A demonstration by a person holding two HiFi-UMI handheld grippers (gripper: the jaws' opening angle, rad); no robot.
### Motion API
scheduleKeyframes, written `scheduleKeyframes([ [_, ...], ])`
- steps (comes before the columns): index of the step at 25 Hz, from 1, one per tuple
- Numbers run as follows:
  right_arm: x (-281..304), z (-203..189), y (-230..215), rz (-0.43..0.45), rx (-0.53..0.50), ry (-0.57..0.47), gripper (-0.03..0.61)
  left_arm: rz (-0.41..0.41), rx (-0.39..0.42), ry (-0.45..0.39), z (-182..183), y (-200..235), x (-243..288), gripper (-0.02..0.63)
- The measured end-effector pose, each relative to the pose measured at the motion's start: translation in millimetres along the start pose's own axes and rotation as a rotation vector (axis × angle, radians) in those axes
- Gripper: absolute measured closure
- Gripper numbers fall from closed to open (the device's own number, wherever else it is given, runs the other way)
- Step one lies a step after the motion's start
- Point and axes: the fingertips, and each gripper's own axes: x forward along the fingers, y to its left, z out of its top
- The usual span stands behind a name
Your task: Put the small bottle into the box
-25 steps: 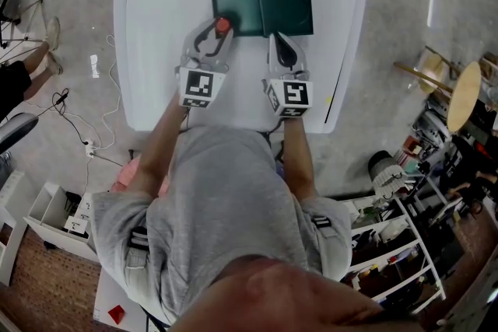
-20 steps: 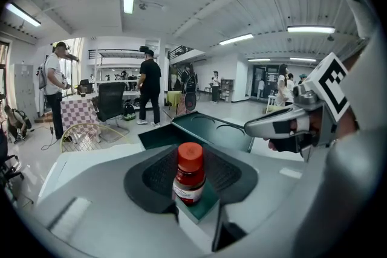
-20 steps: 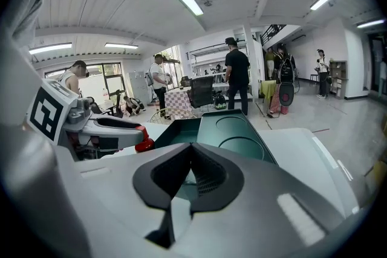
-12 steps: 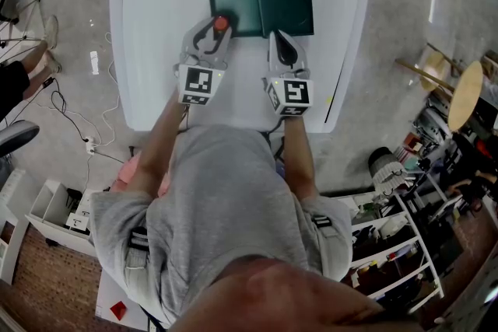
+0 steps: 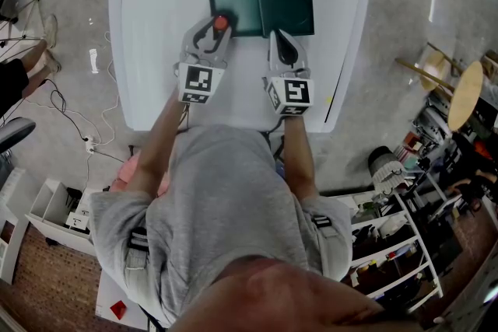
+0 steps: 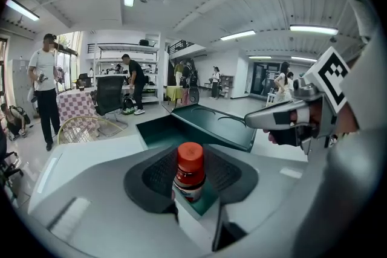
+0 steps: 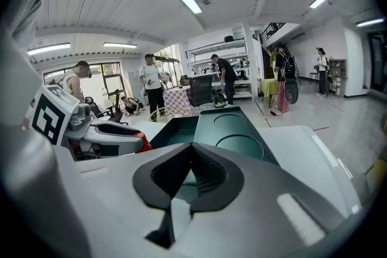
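Because the small bottle, clamped at its body by the left gripper, appears light, rigid and slick, hold below the cap; right gripper jaws sit together, empty.

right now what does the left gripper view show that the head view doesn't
Only the left gripper view: the small bottle's label and body between the pads of the left gripper, plus people across the room. Only the head view: the white table's full outline and the person's grey shirt. Both: the bottle's red cap, the open green box, the right gripper.
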Motion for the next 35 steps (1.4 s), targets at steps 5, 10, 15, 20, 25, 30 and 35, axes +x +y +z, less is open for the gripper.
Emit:
scheduleKeyframes([
  [5,0,1,3,0.0,-0.001,-0.005,0.575,0.008,0.014,0.006,-2,1,-1,0.472],
  [10,-2,-1,3,-0.002,0.001,-0.007,0.575,0.023,0.016,0.015,-4,2,-1,0.472],
  [15,-5,0,3,-0.006,0.002,-0.011,0.575,0.007,0.017,0.007,-2,0,-1,0.442],
  [20,-10,5,4,-0.008,-0.001,-0.026,0.575,0.008,0.02,0.006,1,-3,-6,0.416],
  [25,-17,9,6,-0.012,-0.003,-0.039,0.575,0.004,0.012,-0.017,9,-5,-14,0.413],
  [30,-23,12,12,-0.017,-0.015,-0.056,0.575,-0.001,0.002,-0.054,18,-6,-25,0.415],
  [35,-37,16,16,-0.031,-0.027,-0.078,0.575,0.01,0.004,-0.09,27,-7,-42,0.445],
])
